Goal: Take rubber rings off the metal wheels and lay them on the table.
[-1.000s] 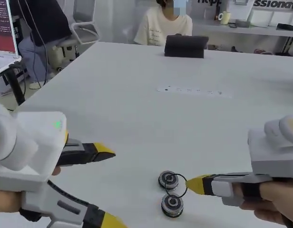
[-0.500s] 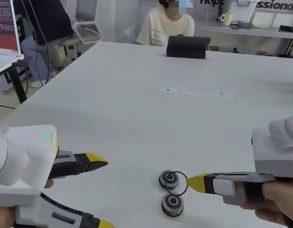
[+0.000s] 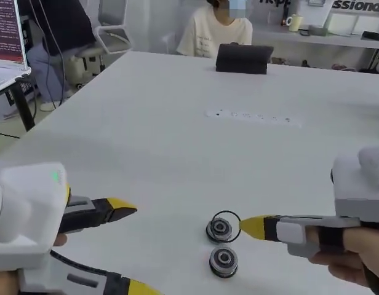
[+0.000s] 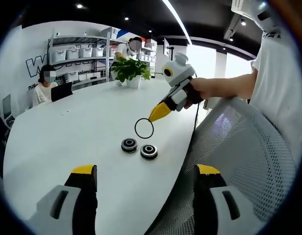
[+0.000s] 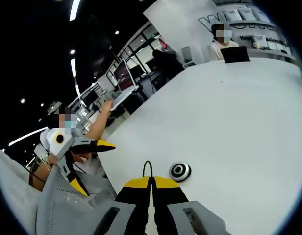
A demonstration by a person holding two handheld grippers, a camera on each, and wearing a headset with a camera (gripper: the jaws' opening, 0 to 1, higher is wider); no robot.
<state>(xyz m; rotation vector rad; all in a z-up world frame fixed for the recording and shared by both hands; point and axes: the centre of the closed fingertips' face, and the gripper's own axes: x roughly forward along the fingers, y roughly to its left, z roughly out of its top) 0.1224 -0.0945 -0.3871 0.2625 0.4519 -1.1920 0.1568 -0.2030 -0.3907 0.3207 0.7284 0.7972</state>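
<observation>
Two small metal wheels with dark rims lie side by side on the white table: the far wheel and the near wheel, also the far wheel and near wheel. My right gripper is shut on a thin black rubber ring, which hangs in the air above the wheels as ring. From its own camera the right gripper pinches the ring edge-on, one wheel beside it. My left gripper stands open to the left, nothing between its jaws.
A white power strip lies mid-table. At the far edge a person sits behind a dark laptop. An office chair and a screen stand off the table's left side.
The right gripper has risen a little with the ring, which now hangs higher over the far wheel. The left gripper has dropped slightly toward the frame's lower left.
</observation>
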